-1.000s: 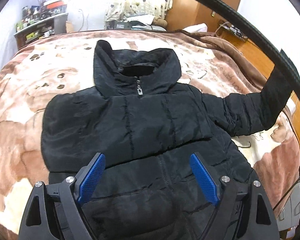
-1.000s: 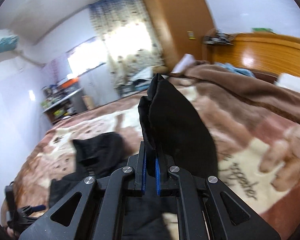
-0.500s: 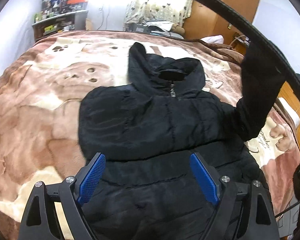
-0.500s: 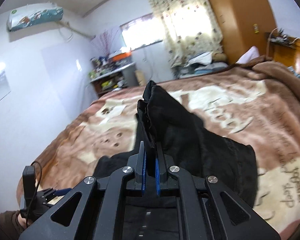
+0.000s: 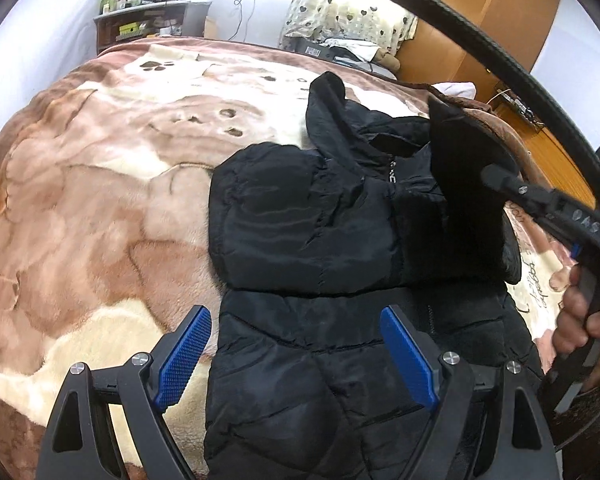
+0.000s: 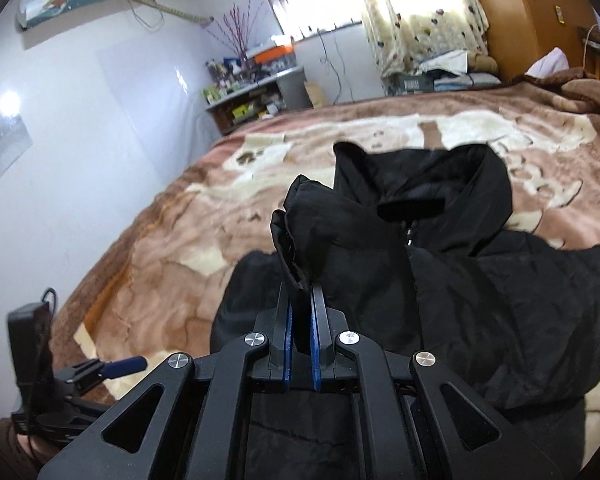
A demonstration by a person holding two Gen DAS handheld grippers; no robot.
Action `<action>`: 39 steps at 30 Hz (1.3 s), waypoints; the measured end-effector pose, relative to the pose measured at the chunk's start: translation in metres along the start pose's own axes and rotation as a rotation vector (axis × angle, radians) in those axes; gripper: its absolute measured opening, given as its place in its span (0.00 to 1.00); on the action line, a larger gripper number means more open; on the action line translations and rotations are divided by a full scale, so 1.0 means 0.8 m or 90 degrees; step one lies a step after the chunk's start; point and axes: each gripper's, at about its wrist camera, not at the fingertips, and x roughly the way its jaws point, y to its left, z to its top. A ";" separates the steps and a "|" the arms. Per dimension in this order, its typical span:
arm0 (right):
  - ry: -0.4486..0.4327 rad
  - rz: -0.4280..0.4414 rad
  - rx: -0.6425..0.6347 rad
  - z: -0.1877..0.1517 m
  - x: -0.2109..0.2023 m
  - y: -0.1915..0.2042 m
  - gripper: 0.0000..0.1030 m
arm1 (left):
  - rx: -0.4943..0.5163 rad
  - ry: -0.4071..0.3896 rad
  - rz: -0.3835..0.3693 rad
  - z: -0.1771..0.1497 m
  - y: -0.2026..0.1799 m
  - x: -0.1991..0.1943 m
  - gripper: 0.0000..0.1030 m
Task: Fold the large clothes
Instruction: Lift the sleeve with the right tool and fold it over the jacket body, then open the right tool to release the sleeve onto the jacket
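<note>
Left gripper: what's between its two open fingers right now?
In the left wrist view, the left gripper hangs open over the black jacket; between its fingers lies only the jacket's quilted lower front, ungripped.

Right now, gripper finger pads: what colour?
Blue, textured pads; clearest in the left wrist view.

Our left tongs hang with their blue pads spread wide apart and nothing between them. Our right tongs are pinched tight on a black sleeve cuff, lifted and angled forward. In the left wrist view, our right hand wraps the handle of those tongs.
</note>
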 end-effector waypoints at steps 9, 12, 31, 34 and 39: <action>0.062 0.023 -0.027 -0.025 0.055 0.026 0.07 | -0.015 0.015 0.000 -0.008 0.016 0.015 0.84; 0.087 0.037 -0.026 -0.033 0.072 0.029 0.07 | -0.025 0.018 0.003 -0.009 0.022 0.018 0.84; 0.029 -0.141 0.004 0.010 -0.042 -0.079 0.52 | 0.051 0.002 -0.032 0.038 -0.052 0.039 0.84; 0.056 -0.246 0.020 0.004 -0.051 -0.135 0.52 | 0.077 0.009 -0.040 0.045 -0.075 0.058 0.84; 0.069 -0.314 0.055 -0.014 -0.048 -0.194 0.52 | 0.102 0.035 -0.044 0.055 -0.106 0.098 0.84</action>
